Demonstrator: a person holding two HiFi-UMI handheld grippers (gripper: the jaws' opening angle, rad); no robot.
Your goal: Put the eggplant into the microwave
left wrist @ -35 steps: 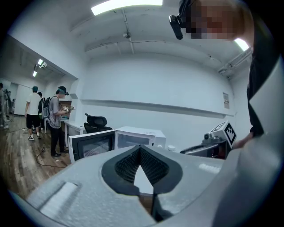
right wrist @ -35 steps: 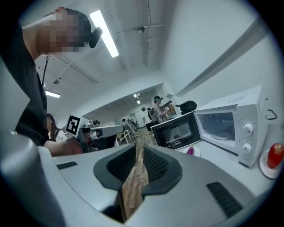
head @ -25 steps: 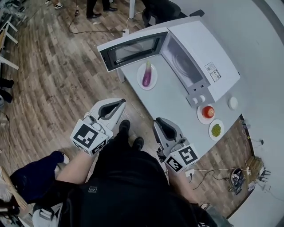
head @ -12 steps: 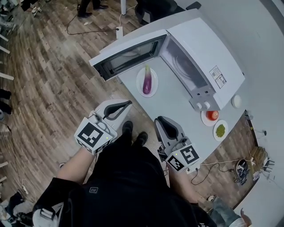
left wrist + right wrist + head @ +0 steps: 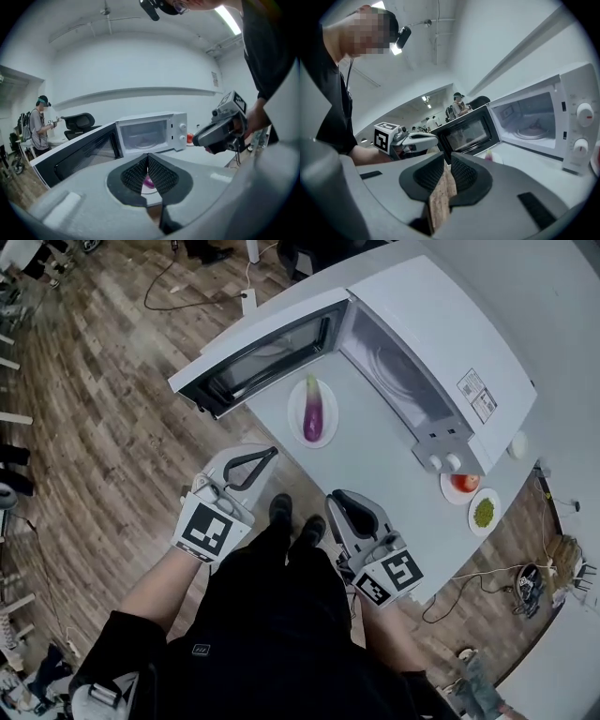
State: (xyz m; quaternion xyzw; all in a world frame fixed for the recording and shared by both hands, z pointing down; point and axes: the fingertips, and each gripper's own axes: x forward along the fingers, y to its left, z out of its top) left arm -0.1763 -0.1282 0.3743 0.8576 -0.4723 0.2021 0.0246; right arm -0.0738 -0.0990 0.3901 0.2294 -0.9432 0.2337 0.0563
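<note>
On the pale table (image 5: 375,460) in the head view, the eggplant (image 5: 312,412) lies on a white plate (image 5: 298,420) just in front of the microwave (image 5: 441,343). The microwave's door (image 5: 253,357) stands swung wide open to the left, out over the wooden floor (image 5: 103,437). The left gripper (image 5: 253,463) hangs off the table's near edge over the floor, with its jaws drawn together into a closed loop. The right gripper (image 5: 345,502) is beside it at the table edge, also closed. Both are well short of the plate. Further right, a tomato (image 5: 464,483) sits on a small dish next to a dish of something green (image 5: 484,512).

From the left gripper view, the left gripper (image 5: 148,158) has its jaws meeting at the tips and holding nothing. A sliver of the purple eggplant (image 5: 149,182) shows through the slit below them. Beyond it is the microwave (image 5: 152,133) with its door (image 5: 75,154) open, and the right gripper (image 5: 220,133) is off to the right. A person (image 5: 40,126) stands in the background near a dark chair (image 5: 77,122).

From the right gripper view, the right gripper (image 5: 446,159) has its jaws pressed nearly together and empty, with only floor (image 5: 439,201) showing in the narrow gap. The eggplant (image 5: 489,154) rests on the table ahead, between the open door (image 5: 471,131) and the microwave (image 5: 543,122), whose two knobs (image 5: 585,112) face the camera. The left gripper (image 5: 415,139) is at the left.
</note>
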